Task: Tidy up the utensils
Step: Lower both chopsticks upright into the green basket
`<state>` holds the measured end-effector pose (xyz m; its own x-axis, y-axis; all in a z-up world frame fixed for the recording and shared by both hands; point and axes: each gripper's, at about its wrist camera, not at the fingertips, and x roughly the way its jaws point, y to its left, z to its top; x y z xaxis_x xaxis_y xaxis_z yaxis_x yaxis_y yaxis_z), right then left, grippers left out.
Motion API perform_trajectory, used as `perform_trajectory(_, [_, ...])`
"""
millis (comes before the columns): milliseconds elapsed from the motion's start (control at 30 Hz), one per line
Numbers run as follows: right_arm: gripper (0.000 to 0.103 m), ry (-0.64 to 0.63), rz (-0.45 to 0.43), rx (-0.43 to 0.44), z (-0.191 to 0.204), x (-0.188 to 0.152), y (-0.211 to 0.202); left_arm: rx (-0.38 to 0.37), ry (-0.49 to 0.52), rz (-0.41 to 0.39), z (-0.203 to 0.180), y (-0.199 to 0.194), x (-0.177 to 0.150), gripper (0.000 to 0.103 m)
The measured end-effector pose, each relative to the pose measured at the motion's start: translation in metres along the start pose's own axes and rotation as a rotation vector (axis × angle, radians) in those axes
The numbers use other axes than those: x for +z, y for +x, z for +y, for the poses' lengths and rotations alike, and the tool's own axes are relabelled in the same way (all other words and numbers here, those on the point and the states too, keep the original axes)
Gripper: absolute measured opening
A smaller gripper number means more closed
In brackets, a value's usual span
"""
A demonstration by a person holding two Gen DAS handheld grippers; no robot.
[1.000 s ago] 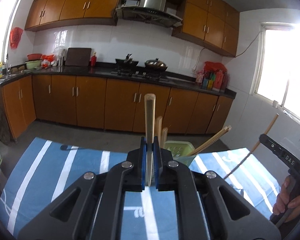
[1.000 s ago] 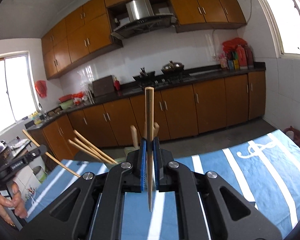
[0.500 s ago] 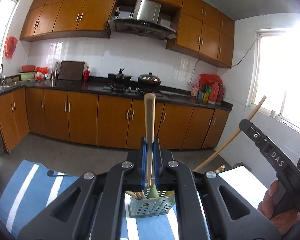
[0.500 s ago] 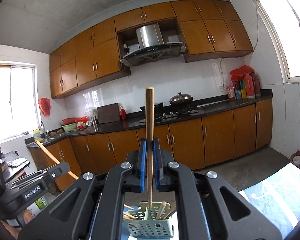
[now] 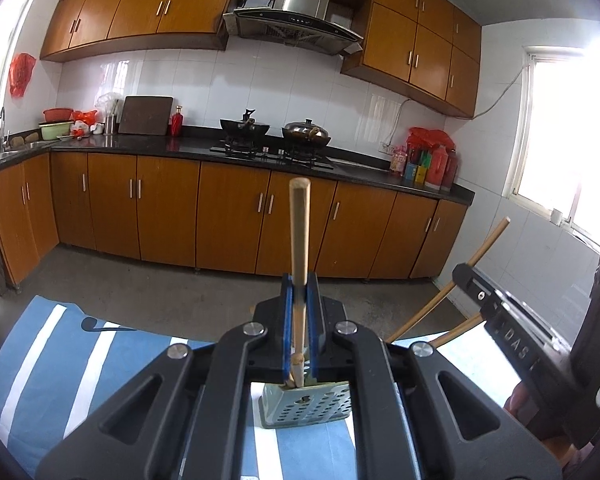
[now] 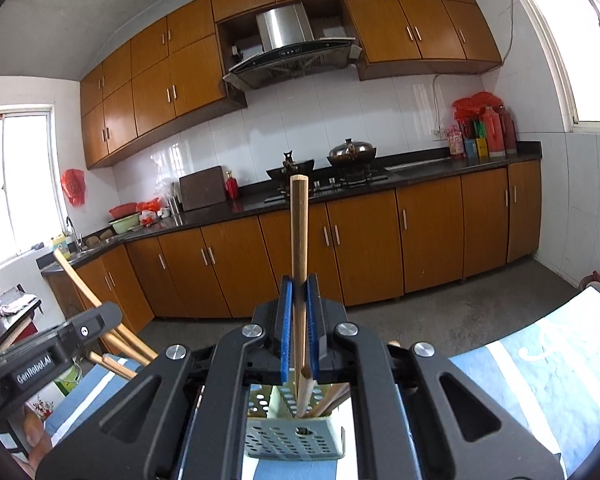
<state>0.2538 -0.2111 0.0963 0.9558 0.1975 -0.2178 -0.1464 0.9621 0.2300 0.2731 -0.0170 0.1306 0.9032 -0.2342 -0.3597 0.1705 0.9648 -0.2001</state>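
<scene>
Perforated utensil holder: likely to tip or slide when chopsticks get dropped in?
Probably light: the utensil holder looks like thin perforated plastic. It could tip, since several chopsticks lean to one side inside it. It may slide less easily, as it stands on a striped cloth, not on bare tabletop.

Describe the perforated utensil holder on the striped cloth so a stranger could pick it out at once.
Start at the blue-and-white striped cloth on the table in front of the kitchen cabinets. Near its middle stands the utensil holder, a pale green plastic box with wooden sticks poking out. Only it has walls pierced with rows of round holes.
</scene>
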Motion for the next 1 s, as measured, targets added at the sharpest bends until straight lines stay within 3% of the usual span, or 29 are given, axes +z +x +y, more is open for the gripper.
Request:
perform_trajectory(233, [0.008, 0.002, 0.017, 0.012, 0.002, -0.001, 0.000, -0.026, -0.026, 0.004, 0.000, 0.001, 0.000, 0.008])
perform_trajectory(400, [0.008, 0.002, 0.015, 0.019, 0.003, 0.001, 0.000, -0.040, -0.028, -0.036, -0.005, -0.004, 0.007, 0.008])
perform_trajectory(767, [0.008, -0.006, 0.019, 0.021, 0.003, -0.004, 0.001, 0.001, -0.016, -0.087, -0.009, 0.002, 0.000, 0.008])
perform_trajectory(1000, [0.008, -0.014, 0.038, 0.024, 0.003, -0.005, 0.001, -0.010, -0.001, -0.049, -0.016, 0.013, -0.011, 0.008])
